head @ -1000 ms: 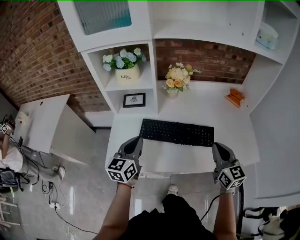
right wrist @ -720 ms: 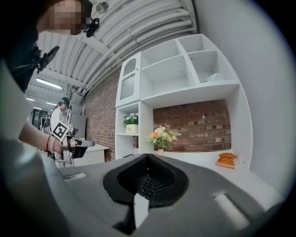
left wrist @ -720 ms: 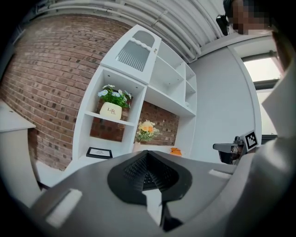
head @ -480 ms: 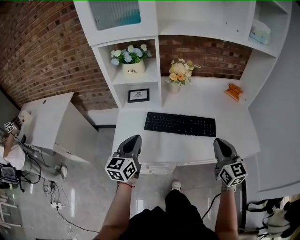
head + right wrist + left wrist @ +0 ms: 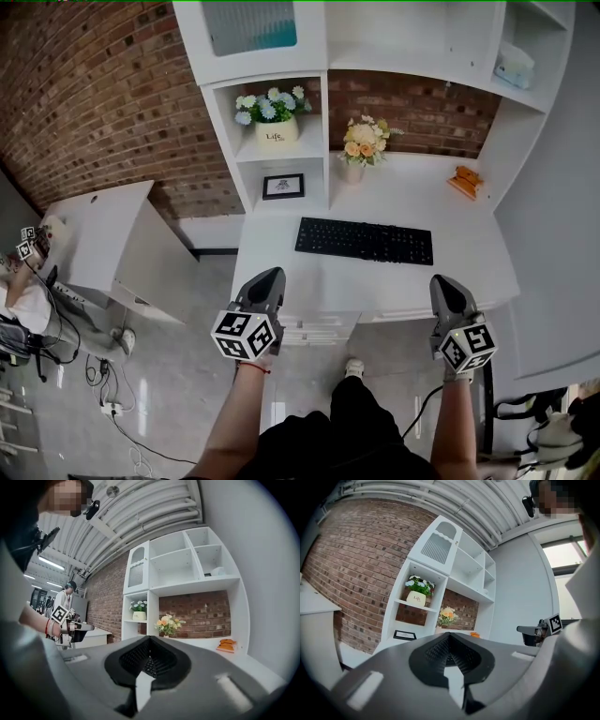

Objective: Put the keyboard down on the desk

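We judged the task done, as far as we could see: the keyboard (image 5: 364, 241) lay flat on the white desk (image 5: 412, 202), about midway across it and a little toward the near side, with nothing holding it. Our left gripper (image 5: 268, 276) and right gripper (image 5: 443, 280) hung by the desk's near edge, one toward each end and both apart from the keyboard. Each had its jaws pressed together with nothing between them, as both gripper views showed. Nothing seemed left to do but perhaps check that the keyboard sat square. By our count there were one keyboard, two grippers, two flower arrangements, namely a blue-flowered pot (image 5: 275, 129) in the shelf on the left and a yellow-orange bouquet (image 5: 365, 139) at the far side of the desk, one framed picture (image 5: 283, 186) below the pot, and one small orange object (image 5: 466, 180) at the far right.
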Demonstrator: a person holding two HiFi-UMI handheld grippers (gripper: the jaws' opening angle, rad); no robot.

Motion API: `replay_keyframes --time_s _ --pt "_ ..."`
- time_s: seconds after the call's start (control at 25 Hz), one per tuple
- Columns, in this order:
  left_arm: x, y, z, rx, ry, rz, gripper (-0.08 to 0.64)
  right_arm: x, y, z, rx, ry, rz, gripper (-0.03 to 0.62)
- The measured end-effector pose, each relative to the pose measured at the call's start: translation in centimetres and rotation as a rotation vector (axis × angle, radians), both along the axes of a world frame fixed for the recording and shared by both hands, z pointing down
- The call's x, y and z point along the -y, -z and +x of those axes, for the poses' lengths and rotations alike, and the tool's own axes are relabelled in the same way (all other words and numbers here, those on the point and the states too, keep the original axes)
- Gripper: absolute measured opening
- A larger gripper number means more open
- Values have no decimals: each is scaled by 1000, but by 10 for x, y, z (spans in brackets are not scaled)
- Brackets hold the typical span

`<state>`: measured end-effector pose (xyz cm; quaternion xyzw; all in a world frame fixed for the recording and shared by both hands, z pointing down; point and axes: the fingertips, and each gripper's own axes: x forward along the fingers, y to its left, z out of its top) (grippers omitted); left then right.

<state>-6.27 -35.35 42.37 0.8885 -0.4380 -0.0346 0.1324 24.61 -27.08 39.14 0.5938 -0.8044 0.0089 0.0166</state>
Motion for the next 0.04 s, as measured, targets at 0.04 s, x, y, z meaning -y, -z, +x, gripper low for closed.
replay_keyframes --time_s 0.04 --pt "-3 1 -1 -1 -2 1 2 -3 1 -2 0 -1 1 -2"
